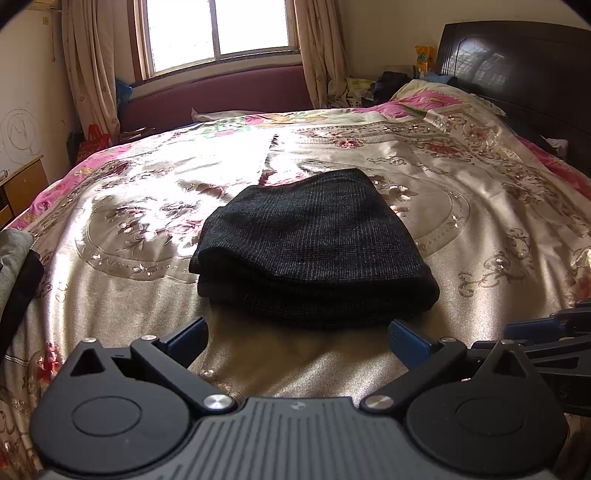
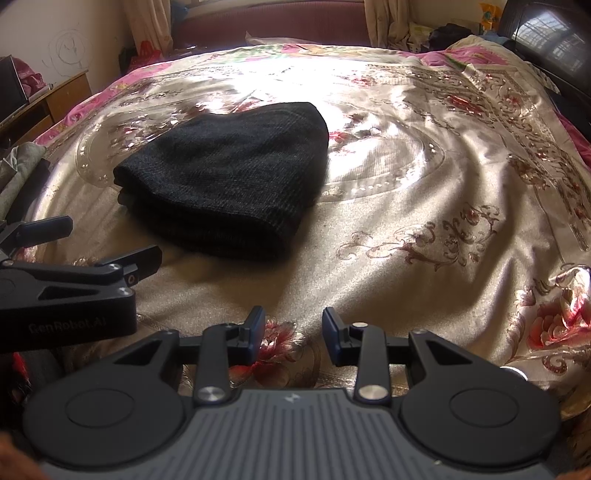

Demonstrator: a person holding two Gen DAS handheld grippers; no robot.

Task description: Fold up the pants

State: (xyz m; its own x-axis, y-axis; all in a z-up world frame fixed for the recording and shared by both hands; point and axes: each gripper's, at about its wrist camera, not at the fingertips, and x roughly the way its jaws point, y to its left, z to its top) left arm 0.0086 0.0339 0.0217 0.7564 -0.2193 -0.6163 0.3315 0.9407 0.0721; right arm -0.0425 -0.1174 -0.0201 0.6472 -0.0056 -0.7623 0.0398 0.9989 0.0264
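Note:
The dark knit pants (image 1: 310, 251) lie folded into a thick stacked bundle in the middle of the bed; they also show in the right wrist view (image 2: 229, 181). My left gripper (image 1: 297, 338) is wide open and empty, just short of the bundle's near edge. It shows from the side in the right wrist view (image 2: 107, 240). My right gripper (image 2: 293, 332) is open and empty, over bare bedspread to the right of the bundle. Part of it shows at the right edge of the left wrist view (image 1: 554, 332).
A shiny floral bedspread (image 1: 461, 206) covers the bed. A dark headboard (image 1: 517, 70) stands at the right. Grey and dark clothes (image 1: 14, 273) lie at the left edge. A wooden desk (image 2: 55, 96) stands at the left, a window (image 1: 218, 29) at the back.

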